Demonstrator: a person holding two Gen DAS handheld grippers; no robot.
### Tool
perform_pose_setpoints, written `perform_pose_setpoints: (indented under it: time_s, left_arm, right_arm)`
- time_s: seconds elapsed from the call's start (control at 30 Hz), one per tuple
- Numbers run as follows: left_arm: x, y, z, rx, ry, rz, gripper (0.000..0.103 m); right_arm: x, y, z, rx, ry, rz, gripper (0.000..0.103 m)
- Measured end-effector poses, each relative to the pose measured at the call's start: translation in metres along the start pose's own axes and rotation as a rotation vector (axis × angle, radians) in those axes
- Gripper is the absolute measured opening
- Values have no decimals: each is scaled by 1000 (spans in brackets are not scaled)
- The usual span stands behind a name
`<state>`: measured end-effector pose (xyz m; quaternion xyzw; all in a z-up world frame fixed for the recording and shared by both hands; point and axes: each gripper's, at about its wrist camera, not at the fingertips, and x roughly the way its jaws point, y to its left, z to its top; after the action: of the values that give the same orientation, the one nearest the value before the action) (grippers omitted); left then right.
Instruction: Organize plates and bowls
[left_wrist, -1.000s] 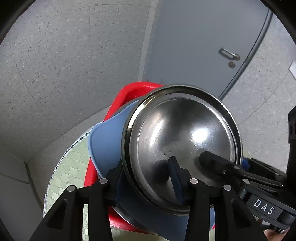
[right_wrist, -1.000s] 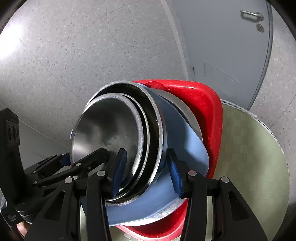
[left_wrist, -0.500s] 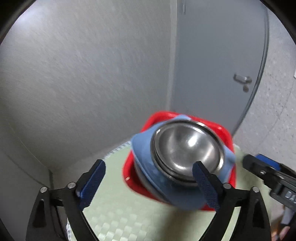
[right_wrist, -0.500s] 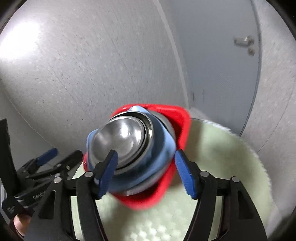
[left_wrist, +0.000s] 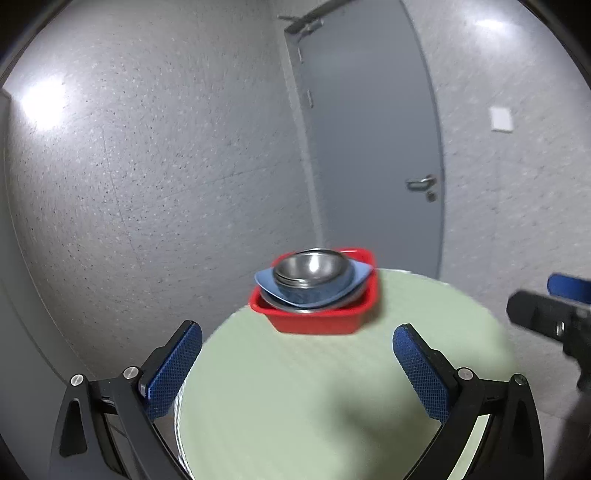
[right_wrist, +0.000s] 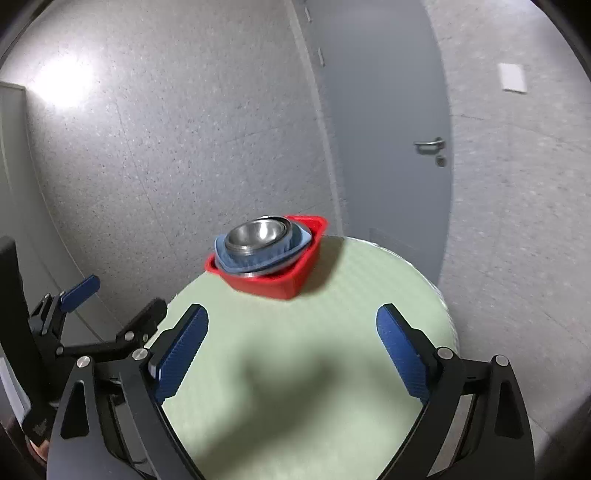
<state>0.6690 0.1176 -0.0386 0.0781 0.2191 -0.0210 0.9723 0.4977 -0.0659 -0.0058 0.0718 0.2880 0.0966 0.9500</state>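
Both grippers are hanging back over the near edge of the round green table, and neither is carrying anything. The left gripper is showing its two blue pads spread wide with only tabletop between them, and the right gripper is standing the same way, fingers well apart and empty. In the right wrist view the left gripper is also appearing at the lower left, off the table's left edge.

The task's things are all sitting together at the far edge of the table, nested into one pile. A red tub is acting as the carrier, and inside it a blue dish is cradling the steel bowls, with a steel rim of something wider peeking out beneath the blue one. Nesting them this way is keeping the pile compact and stopping the round bowls from sliding about, which looks like the point of the tidying.

Counting: one red tub, one blue dish, and at least two steel bowls stacked in the top (their rims are blurring together, so a third cannot be ruled out), plus the one steel piece under the blue dish.

With everything gathered and both claws free, the task is appearing close to finished or finished.
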Motion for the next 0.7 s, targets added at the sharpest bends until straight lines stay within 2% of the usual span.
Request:
perform_pose_setpoints:
  time_s: [0.17,0.27,0.43,0.7]
  left_arm:
    - [-95,2,-35,-4,1,-57,102]
    - [-147,0,-45,16,-23,-73,102]
    - [-217,-6,-58,-15,-58,-101,102]
    - [-317,-38,-94,-50,-95,-56,102]
  right_arm:
    - [-70,9,-36,0,-24,-29,99]
    - [-107,12,-49,4,-46,-35,102]
    - [-153,11,-66,-5,-99,-48,103]
    - [-224,-11,-98,-55,-133,-28,103]
